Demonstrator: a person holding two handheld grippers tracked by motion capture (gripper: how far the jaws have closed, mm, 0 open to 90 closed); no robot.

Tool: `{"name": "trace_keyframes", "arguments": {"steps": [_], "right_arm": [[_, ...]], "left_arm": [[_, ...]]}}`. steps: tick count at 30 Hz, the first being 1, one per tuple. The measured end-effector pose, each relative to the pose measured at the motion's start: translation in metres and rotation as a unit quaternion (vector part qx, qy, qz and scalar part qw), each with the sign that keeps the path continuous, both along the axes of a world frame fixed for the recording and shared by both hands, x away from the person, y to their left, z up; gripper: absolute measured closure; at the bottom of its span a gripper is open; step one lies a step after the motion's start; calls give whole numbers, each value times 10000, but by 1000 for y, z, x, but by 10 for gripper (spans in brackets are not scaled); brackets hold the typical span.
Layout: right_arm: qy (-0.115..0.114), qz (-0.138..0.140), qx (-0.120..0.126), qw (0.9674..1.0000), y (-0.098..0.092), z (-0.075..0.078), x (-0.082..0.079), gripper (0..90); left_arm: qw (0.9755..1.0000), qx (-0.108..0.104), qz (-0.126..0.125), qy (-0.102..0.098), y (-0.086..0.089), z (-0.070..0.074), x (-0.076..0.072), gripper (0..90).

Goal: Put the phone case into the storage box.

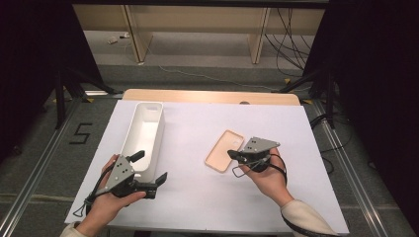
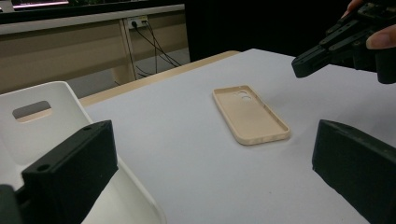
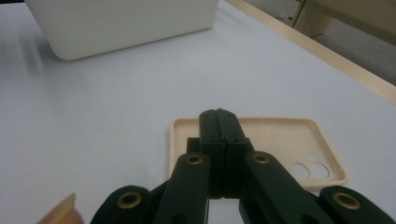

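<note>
Left gripper jaws wide apart, right gripper jaws pressed together, empty.

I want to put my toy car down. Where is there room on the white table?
Plenty between the white bin and the phone case, and along the far edge. It is crowded by the case, where the right hand-held gripper hovers.
</note>
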State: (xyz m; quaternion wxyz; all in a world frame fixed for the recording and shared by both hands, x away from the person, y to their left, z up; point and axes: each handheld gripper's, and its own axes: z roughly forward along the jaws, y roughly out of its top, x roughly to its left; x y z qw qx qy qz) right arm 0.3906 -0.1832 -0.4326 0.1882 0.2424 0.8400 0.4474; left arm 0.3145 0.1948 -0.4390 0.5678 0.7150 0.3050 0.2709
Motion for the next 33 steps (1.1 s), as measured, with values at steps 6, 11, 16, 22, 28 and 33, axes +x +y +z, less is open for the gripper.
{"name": "trace_keyframes", "arguments": {"steps": [6,11,16,22,28,33], "right_arm": [[255,-29,-271,9993,11,-4,10,900],[463,-100,-439,9979,15,-9,16,900],[628,-102,-607,9961,20,-13,21,900],[719,-70,-730,9947,27,-22,27,900],[937,-71,-902,9915,34,-26,29,900],[1036,23,-1071,9888,38,-31,32,900]], "left_arm": [[10000,9,-3,-4,0,0,0,0],[10000,2,-2,16,0,0,0,0],[10000,6,9,14,0,0,0,0],[10000,12,4,10,0,0,0,0],[10000,18,2,20,0,0,0,0],[10000,12,-1,17,0,0,0,0]]}}
